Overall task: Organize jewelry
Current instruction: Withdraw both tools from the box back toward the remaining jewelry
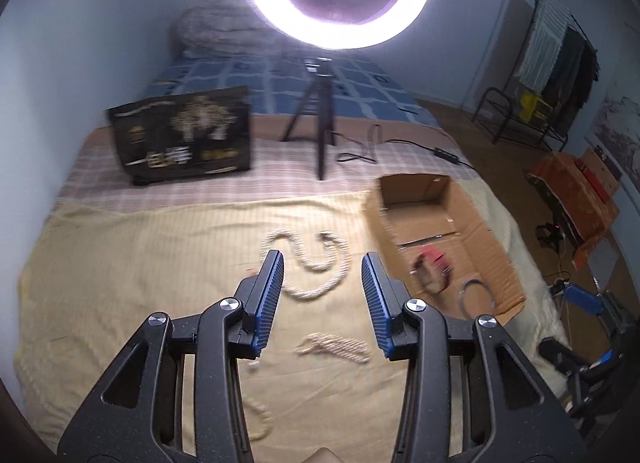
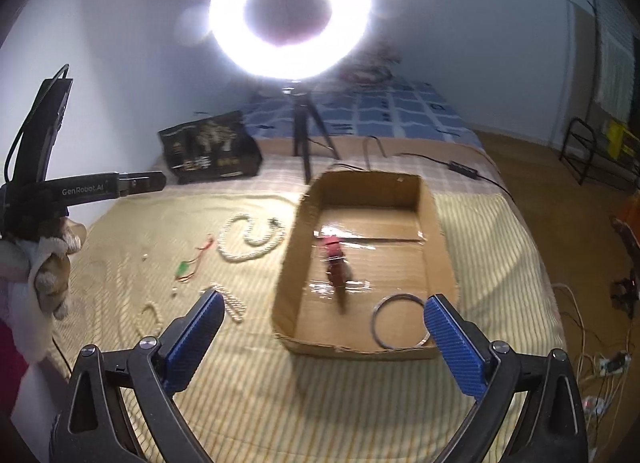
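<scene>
A shallow cardboard box [image 2: 436, 239] lies on the yellow cloth; it also shows in the left wrist view [image 1: 476, 223]. In it are a blurred red bracelet [image 2: 336, 259] and a silver bangle [image 2: 400, 321]. On the cloth left of the box lie a long pearl necklace [image 2: 248, 239], a shorter pearl strand [image 2: 230, 303], a thin pearl chain [image 2: 150, 317] and a green-and-red cord piece [image 2: 190, 267]. My left gripper [image 1: 322, 295] is open and empty above the pearl necklace [image 1: 316, 263], with the short strand [image 1: 336, 347] below it. My right gripper [image 2: 320, 327] is wide open and empty at the box's near edge.
A lit ring light on a black tripod [image 2: 304, 135] stands behind the box, with a cable and adapter [image 2: 464, 169] to its right. A black printed bag [image 2: 212, 151] stands at the back left. The bed drops to the floor on the right, where cables [image 2: 600, 359] lie.
</scene>
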The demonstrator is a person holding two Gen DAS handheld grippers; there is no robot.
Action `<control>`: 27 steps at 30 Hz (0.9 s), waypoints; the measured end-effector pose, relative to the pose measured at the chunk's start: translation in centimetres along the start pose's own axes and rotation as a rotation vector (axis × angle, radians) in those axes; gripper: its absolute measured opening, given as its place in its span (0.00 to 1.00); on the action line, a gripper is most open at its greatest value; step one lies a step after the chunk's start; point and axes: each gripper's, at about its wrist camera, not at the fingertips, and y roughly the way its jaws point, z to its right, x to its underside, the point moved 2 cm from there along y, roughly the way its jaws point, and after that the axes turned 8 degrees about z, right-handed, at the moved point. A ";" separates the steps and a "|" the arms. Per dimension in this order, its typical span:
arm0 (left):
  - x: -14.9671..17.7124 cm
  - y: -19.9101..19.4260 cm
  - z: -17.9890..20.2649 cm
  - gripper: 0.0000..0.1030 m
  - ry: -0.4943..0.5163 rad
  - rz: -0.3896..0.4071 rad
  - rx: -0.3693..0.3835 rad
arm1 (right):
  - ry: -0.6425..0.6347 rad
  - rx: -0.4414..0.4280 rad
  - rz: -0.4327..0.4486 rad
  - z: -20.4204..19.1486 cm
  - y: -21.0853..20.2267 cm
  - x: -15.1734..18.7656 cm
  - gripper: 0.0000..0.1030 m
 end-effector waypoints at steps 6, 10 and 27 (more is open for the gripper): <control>1.8 -2.8 -4.8 0.40 -0.032 0.008 -0.051 | -0.071 -0.045 0.000 -2.6 -0.1 0.1 0.97; 3.8 -4.0 -7.0 0.40 -0.044 -0.010 -0.075 | -0.111 -0.073 -0.042 -3.8 1.0 0.3 0.94; 12.2 -2.9 -11.0 0.40 -0.140 -0.197 -0.069 | -0.278 -0.181 -0.199 -9.6 6.0 1.5 0.79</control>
